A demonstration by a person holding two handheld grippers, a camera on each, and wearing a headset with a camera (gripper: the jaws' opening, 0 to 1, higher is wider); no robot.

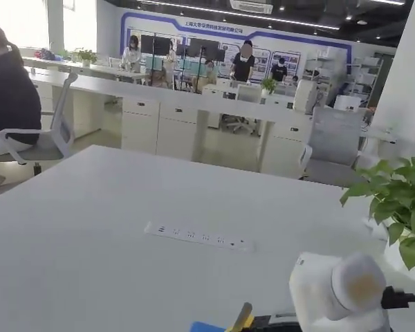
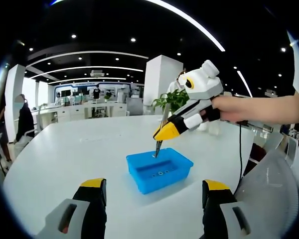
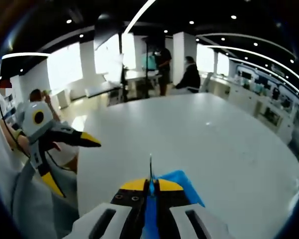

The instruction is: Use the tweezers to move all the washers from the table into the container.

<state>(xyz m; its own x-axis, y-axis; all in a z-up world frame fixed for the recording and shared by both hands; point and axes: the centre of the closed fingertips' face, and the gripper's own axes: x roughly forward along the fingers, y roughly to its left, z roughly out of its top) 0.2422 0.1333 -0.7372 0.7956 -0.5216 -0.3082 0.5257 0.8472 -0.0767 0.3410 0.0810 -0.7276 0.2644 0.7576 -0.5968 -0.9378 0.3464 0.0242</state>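
**A:** Where is the container sitting?

**B:** The blue container (image 2: 154, 185) is sitting on the white table (image 2: 79, 144), in the lower middle of the left gripper view. Small dark rings, the washers (image 2: 161, 173), are lying on its floor.

**A:** And the tweezers?

**B:** The right gripper (image 2: 164, 133) is hanging at centre-right of that frame, clamping the tweezers (image 2: 159, 142). Their tips are pointing down into the container's far side. Whether they are pinching a washer is too small to tell. In the right gripper view, its own jaws are pressing together on the tweezers (image 3: 150, 169) at bottom centre, and the container (image 3: 182, 180) is showing blue just beneath.

**A:** What is the left gripper doing?

**B:** The left gripper (image 2: 154, 194) is gaping wide and gripping nothing, at the bottom of its own view, near the container. It is also showing at the middle left of the right gripper view (image 3: 72, 162), jaws spread.

**A:** Anything else?

**B:** In the head view, a power strip (image 1: 197, 236) is lying mid-table.
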